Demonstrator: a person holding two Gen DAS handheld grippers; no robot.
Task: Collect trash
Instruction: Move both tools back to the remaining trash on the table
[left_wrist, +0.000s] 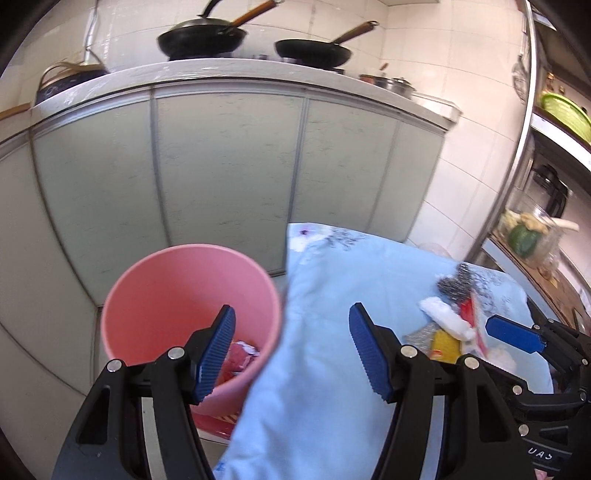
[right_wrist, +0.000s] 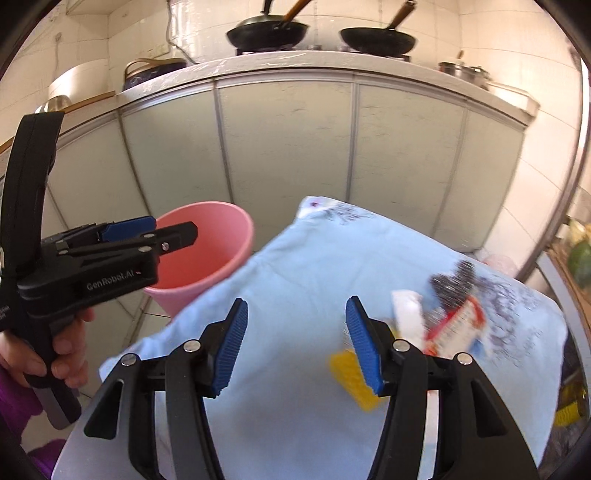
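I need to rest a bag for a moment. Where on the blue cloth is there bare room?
The near-left stretch of the blue cloth, between the pink bin and the litter, is bare. The far corner with the floral print is bare too. The right side is crowded: white wad, steel scourer, red wrapper, yellow piece.

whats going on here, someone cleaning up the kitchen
A person is collecting trash with a two-finger tool in each hand. The left tool is open and empty, over the edge of the round pink plastic bin, which already holds some scraps. The right tool is also open and empty, above the light blue floral cloth. A small pile waits on the cloth: a white wad, a yellow packet, a red-and-white wrapper and a grey steel scourer.
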